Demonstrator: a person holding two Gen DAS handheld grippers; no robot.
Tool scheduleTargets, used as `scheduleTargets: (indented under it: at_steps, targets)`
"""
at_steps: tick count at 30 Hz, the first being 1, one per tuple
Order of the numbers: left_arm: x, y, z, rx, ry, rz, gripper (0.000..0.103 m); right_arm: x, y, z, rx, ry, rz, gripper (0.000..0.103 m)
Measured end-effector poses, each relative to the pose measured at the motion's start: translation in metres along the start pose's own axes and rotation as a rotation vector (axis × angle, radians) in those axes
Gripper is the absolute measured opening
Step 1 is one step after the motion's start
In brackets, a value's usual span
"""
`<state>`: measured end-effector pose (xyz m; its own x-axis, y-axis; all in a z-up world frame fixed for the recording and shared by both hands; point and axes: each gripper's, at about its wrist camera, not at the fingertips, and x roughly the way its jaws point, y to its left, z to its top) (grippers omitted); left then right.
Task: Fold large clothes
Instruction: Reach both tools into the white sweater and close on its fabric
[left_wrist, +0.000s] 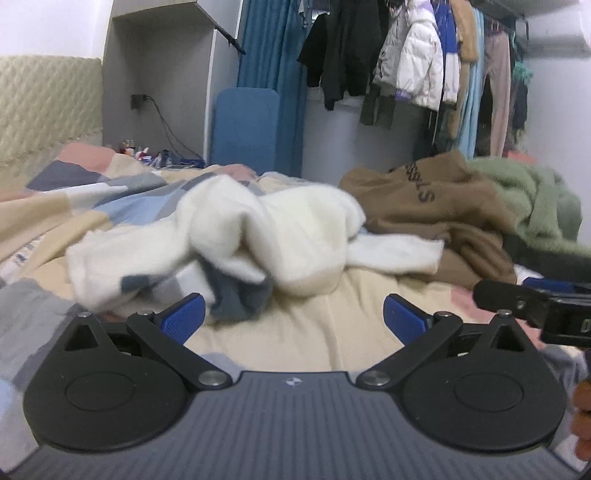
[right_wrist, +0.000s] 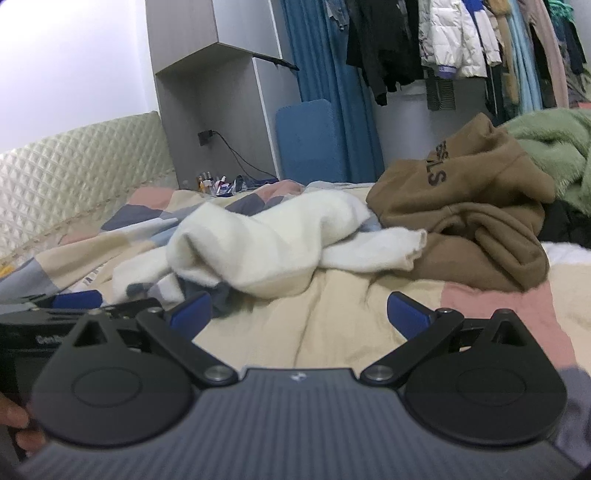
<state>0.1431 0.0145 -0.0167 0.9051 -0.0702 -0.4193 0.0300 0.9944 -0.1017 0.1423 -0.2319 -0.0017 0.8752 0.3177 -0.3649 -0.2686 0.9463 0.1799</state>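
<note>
White fleece garment (left_wrist: 280, 229) crumpled mid-frame on the bed (left_wrist: 354, 317), grey-blue part tucked under its near edge. Brown hoodie (left_wrist: 436, 206) touching it at right, green fuzzy garment (left_wrist: 532, 195) behind that, far right. My left tongs (left_wrist: 293, 319) wide, empty, just short of the white heap; my right tongs (right_wrist: 301, 317) wide, empty too. Best I think: grab two separate edges, pull flat before folding, keep clear of the hoodie. Hem, sleeves and collar not identifiable in the bunching; left view blurred.
</note>
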Motion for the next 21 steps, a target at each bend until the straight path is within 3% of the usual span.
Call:
scheduleTargets:
  at_steps: [4, 11, 14, 16, 18, 21]
  targets:
    - [0.024, 0.013, 0.015, -0.035, -0.03, 0.002, 0.103, 0.029, -0.005, 0.014, 0.028, -0.002, 0.014, 0.103]
    - [0.092, 0.054, 0.025, -0.229, 0.006, -0.074, 0.102, 0.094, -0.025, 0.028, 0.115, 0.033, 0.035, 0.102]
    - [0.119, 0.066, 0.025, -0.28, 0.004, -0.116, 0.096, 0.127, -0.033, 0.033, 0.162, 0.05, 0.071, 0.096]
    - [0.137, 0.071, 0.026, -0.299, -0.001, -0.129, 0.091, 0.15, -0.037, 0.035, 0.194, 0.063, 0.098, 0.083]
    - [0.149, 0.074, 0.027, -0.295, -0.028, -0.115, 0.084, 0.179, -0.04, 0.037, 0.222, 0.093, 0.114, 0.072]
    - [0.174, 0.082, 0.03, -0.294, -0.027, -0.104, 0.076, 0.223, -0.04, 0.041, 0.231, 0.147, 0.117, 0.065]
